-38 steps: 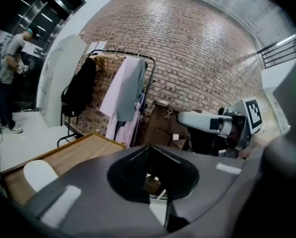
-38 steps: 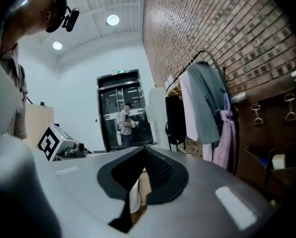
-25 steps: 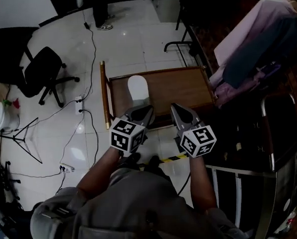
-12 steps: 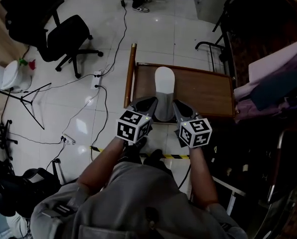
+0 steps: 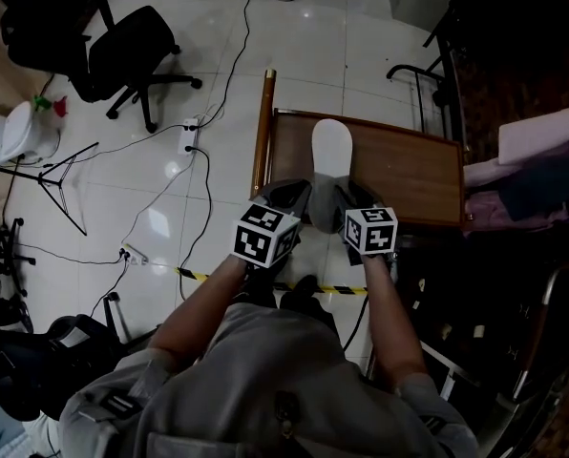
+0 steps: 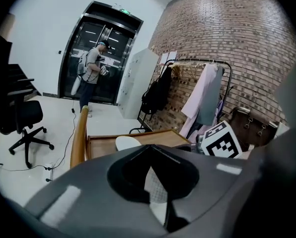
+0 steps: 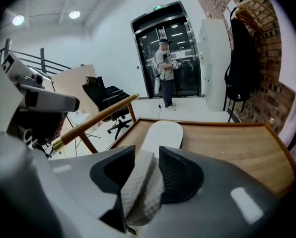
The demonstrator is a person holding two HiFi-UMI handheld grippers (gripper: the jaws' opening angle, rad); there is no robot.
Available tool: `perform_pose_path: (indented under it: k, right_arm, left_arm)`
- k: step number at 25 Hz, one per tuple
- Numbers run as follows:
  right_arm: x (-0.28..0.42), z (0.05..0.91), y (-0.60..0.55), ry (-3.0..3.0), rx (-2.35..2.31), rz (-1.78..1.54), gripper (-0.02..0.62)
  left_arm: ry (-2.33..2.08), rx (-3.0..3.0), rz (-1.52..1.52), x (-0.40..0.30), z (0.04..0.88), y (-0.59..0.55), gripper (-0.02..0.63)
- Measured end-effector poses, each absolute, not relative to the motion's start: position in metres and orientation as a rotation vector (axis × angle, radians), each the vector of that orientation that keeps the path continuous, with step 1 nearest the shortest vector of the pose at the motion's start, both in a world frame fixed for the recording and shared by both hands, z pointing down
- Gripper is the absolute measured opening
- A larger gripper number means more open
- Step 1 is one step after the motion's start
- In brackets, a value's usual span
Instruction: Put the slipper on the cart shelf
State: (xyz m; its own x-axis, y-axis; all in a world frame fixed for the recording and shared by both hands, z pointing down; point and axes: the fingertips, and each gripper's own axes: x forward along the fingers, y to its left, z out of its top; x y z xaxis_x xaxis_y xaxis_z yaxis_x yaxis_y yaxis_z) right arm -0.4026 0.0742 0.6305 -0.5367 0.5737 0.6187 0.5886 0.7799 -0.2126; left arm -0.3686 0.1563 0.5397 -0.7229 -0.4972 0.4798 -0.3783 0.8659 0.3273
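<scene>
A white slipper (image 5: 330, 149) lies lengthwise on the brown cart shelf (image 5: 409, 175), toe pointing away from me. Both grippers are at its heel end. My left gripper (image 5: 299, 197) is shut on the heel's mesh edge, and its jaw tips meet over the white fabric (image 6: 155, 185). My right gripper (image 5: 345, 197) has just been opening. Its jaws stand apart in the right gripper view, and the slipper's (image 7: 160, 135) mesh rim still stands between them. The shelf (image 7: 227, 143) spreads out beyond that rim.
A wooden handle rail (image 5: 263, 132) runs along the cart's left side. A black office chair (image 5: 122, 60), a tripod (image 5: 46, 184) and floor cables (image 5: 194, 160) lie to the left. Hanging clothes (image 5: 542, 160) are at the right. A person (image 6: 91, 71) stands by the far glass doors.
Both grippers have come down towards the cart with the slipper and drawn closer together. The slipper now lies along the shelf.
</scene>
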Motion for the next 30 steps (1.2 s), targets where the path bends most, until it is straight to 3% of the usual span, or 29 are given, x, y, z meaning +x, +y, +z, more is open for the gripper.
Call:
perform_pose_path:
  k: [12, 15, 30]
  right_arm:
    - [-0.416, 0.694, 0.096, -2.17, -0.747, -0.099, 0.12]
    - [-0.413, 0.7, 0.094, -2.162, -0.719, -0.145, 0.03]
    - [-0.403, 0.596, 0.036, -2.439, -0.54, -0.078, 0.008]
  left_arm:
    - [-2.447, 0.653, -0.273, -0.384, 0.538, 0.176, 0.008]
    - [-2.433, 0.675, -0.272, -0.382, 0.539, 0.177, 0.008]
    - [-2.387, 0.954, -0.283, -0.389, 0.514, 0.138, 0.008]
